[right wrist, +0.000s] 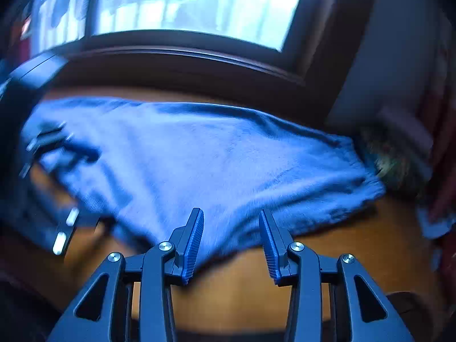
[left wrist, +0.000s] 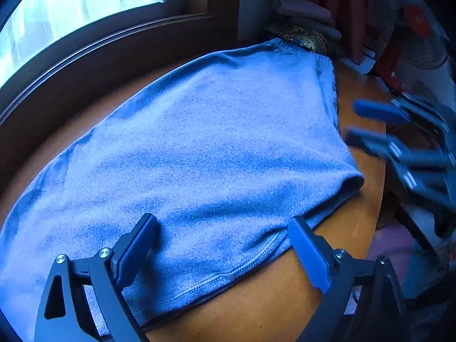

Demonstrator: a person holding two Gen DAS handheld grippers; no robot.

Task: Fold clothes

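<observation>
A wooden table point(left wrist: 279, 307) fills the lower part of both wrist views, its bare orange-brown top showing along the near edge and at 3 o'clock in the left wrist view. Behind it, from 9 to 12 o'clock, runs a dark window frame point(left wrist: 119, 40) with bright panes above.

Spread flat over most of the table lies the blue fleece garment point(left wrist: 216, 148), already doubled over itself: a rounded fold sits at its 4 o'clock corner, and a stitched hem runs along the near edge toward 6 o'clock. In the right wrist view the same garment point(right wrist: 205, 159) stretches from 9 to 3 o'clock across the middle.

At 1 o'clock in the left wrist view stand a fan point(left wrist: 413, 25) with a red hub and a small stack of folded cloths point(left wrist: 307, 17) against the wall.

The left gripper point(left wrist: 225, 242) hangs at 6 o'clock with its jaws spread wide, one finger over the fleece, the other at the hem; nothing is pinched. The right gripper point(right wrist: 231, 242), blurred at 3 o'clock in the left view, has its jaws partly apart over the garment's near edge, with no cloth caught between the pads.
</observation>
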